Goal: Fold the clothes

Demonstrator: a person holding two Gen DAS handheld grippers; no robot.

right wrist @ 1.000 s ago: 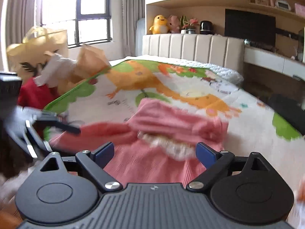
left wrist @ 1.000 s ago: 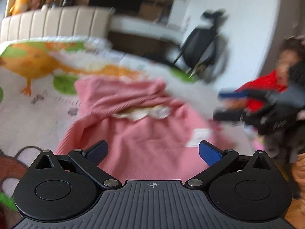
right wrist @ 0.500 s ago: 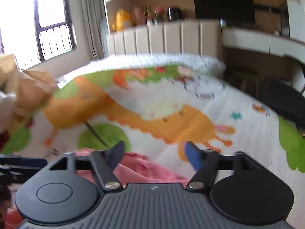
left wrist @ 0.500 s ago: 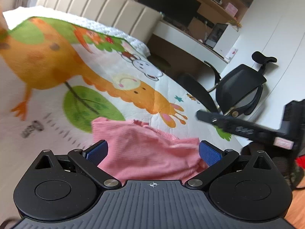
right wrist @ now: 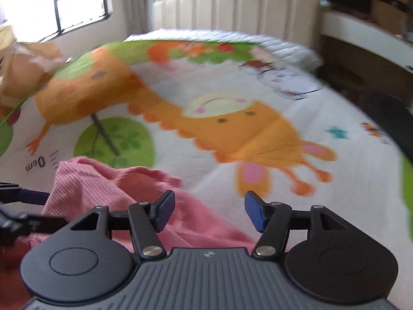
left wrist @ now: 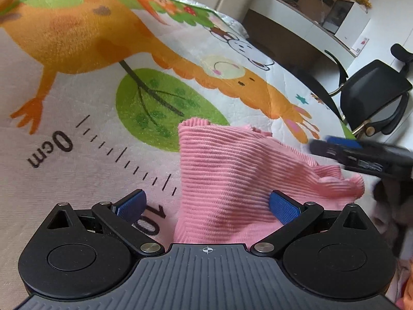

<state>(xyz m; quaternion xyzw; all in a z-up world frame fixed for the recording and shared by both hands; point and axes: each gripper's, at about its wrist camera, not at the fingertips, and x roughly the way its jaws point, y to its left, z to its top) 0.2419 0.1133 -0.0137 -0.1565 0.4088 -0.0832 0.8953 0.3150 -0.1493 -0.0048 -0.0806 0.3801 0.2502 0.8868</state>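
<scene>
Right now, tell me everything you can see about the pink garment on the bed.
The pink garment is a soft ribbed knit, rumpled and partly heaped rather than flat, with a wavy edge along its far side. It lies on the cartoon-printed blanket, covering part of the green tree and the printed ruler marks. It runs under the open left gripper, whose right pad looks pressed to the cloth. In the right wrist view it sits lower left, reaching beneath the open right gripper. No sleeves or collar are clear.

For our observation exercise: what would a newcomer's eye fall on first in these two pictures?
First, the pink ribbed knit garment, bunched near the front edge of the cartoon-animal play blanket. Then the open left gripper over it, and the open right gripper beside it.
</scene>
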